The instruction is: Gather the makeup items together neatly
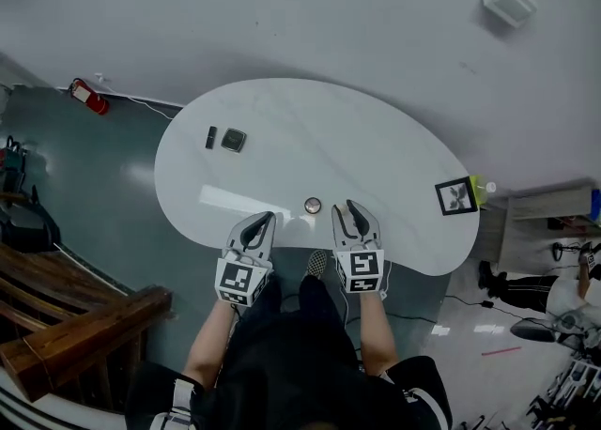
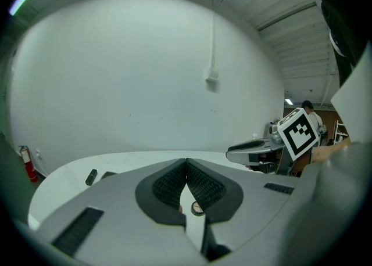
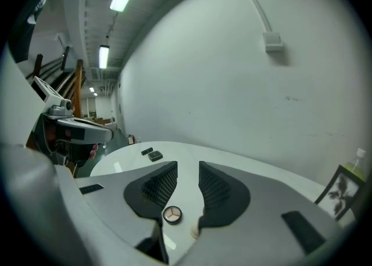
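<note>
A white kidney-shaped table point(image 1: 376, 156) carries three makeup items. A small black tube point(image 1: 210, 137) and a dark square compact point(image 1: 234, 140) lie side by side at the far left. A round compact point(image 1: 313, 205) sits near the front edge, between my two grippers. My left gripper point(image 1: 263, 222) hovers at the front edge just left of it, its pads meeting at the tips point(image 2: 186, 163) with nothing held. My right gripper point(image 1: 353, 209) is just right of the round compact point(image 3: 171, 215), jaws a narrow gap apart point(image 3: 188, 172) and empty.
A black picture frame point(image 1: 456, 196) and a small bottle point(image 1: 484, 189) stand at the table's right end. A red fire extinguisher point(image 1: 86, 95) lies on the floor at the far left, and wooden benches point(image 1: 75, 325) are at the near left. The wall runs behind the table.
</note>
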Action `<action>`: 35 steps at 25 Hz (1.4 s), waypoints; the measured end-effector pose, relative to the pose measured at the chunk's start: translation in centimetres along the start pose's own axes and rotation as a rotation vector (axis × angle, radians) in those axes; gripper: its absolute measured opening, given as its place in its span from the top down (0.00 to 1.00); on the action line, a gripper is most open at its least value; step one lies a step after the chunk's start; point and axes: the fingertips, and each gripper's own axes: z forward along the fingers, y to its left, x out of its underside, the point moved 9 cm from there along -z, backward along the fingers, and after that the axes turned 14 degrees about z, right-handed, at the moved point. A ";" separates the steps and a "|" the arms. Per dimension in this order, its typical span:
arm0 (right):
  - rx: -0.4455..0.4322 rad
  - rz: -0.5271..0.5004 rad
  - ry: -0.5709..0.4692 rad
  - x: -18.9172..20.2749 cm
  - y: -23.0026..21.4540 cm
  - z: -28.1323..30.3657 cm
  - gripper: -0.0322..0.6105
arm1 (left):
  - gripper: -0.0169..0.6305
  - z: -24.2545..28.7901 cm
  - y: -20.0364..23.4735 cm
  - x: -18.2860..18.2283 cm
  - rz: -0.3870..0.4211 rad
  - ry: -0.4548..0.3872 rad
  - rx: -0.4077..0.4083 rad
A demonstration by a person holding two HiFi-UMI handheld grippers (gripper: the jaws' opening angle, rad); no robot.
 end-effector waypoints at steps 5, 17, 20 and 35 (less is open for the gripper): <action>-0.001 -0.020 -0.066 -2.3 1.9 -1.6 0.80 | 0.95 -1.5 0.5 -2.1 0.031 -0.045 -0.011; -0.005 -0.032 -0.162 -5.2 5.5 -4.4 0.88 | 0.95 -4.2 1.1 -5.2 0.077 -0.136 -0.029; -0.009 -0.037 -0.170 -5.5 6.0 -4.6 0.89 | 0.95 -4.6 1.3 -5.5 0.084 -0.148 -0.032; -0.039 -0.060 -0.159 -5.4 8.2 -3.9 0.89 | 0.95 -5.7 2.6 -5.5 0.080 -0.170 -0.051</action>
